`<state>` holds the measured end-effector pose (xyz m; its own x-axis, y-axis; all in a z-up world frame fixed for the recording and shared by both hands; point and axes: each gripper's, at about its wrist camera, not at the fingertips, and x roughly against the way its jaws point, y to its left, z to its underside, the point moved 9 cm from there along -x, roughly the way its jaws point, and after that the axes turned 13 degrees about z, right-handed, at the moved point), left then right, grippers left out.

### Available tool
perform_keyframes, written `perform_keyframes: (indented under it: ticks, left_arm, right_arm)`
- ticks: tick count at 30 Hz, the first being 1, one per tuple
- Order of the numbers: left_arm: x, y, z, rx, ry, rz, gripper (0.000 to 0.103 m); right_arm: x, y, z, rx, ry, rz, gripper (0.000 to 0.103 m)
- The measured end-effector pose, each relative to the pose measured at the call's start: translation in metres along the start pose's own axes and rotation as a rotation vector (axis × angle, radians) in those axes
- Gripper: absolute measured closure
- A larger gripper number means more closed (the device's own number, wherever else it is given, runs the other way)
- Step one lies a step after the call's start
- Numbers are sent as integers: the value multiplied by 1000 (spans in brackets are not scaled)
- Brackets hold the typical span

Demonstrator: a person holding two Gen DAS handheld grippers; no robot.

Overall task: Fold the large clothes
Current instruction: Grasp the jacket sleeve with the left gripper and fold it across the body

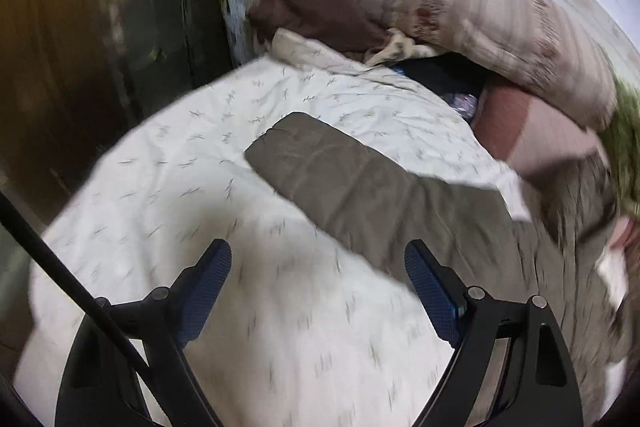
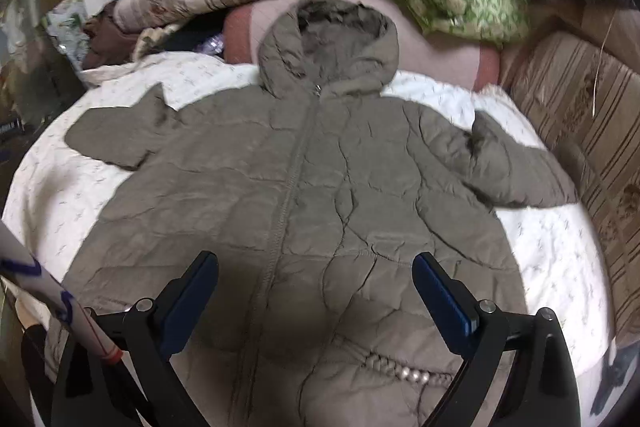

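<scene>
Olive puffer jacket (image 2: 304,187): flat, zipped, face-up on white bedsheet (image 1: 160,187)
Feel: probably soft, puffy, light, slippery
Grab: sleeve cuff (image 1: 276,151)
Left gripper (image 1: 318,259): spread, empty
Right gripper (image 2: 316,271): spread, empty

The room is dim, the light soft and flat with no glare. Both views bulge as fisheyes do, with black corners and curved edges. The left wrist view is smeared with motion blur, worst toward its right side, where the striped pillow (image 1: 472,15) streaks. The right wrist view is sharper; a soft dark shadow lies on the jacket (image 2: 304,179) near the bottom.
</scene>
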<state>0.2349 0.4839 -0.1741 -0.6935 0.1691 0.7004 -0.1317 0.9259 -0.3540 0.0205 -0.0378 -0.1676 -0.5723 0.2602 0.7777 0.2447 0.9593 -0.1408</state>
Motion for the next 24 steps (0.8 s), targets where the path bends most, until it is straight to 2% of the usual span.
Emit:
perform_keyframes:
  ticks: [3, 4, 5, 6, 8, 15, 17, 20, 21, 22, 23, 24]
  left_arm:
    - [-45, 39, -29, 126, 44, 68, 18]
    - [-57, 49, -33, 176, 53, 91, 22]
    - [-68, 58, -35, 217, 66, 115, 32]
    - [-78, 64, -37, 257, 80, 138, 36]
    - [-97, 78, -40, 335, 82, 182, 39]
    - [-143, 83, -38, 404, 133, 265, 38]
    - [-155, 85, -38, 407, 146, 247, 38]
    - [-162, 83, -43, 416, 118, 218, 35]
    - [-162, 81, -44, 404, 120, 189, 41]
    - [-162, 79, -46, 380, 125, 156, 55]
    - [-163, 77, -48, 348, 137, 122, 80]
    - [-160, 72, -50, 322, 149, 110, 83]
  right_arm:
    - [-24, -5, 4, -10, 48, 35, 4]
    - [-30, -8, 6, -14, 63, 44, 4]
    - [-40, -10, 10, -22, 91, 59, 4]
    - [-47, -12, 12, -29, 110, 65, 4]
    - [-59, -15, 17, -40, 146, 79, 4]
    - [-77, -17, 22, -35, 185, 113, 4]
    - [-79, -15, 23, -26, 188, 118, 4]
    - [-81, -13, 23, -15, 187, 121, 5]
    - [-80, -12, 24, -7, 184, 127, 5]
    - [-80, -11, 24, 0, 181, 131, 7]
    - [-79, -10, 23, 6, 179, 133, 9]
    - [-78, -11, 23, 8, 178, 132, 10]
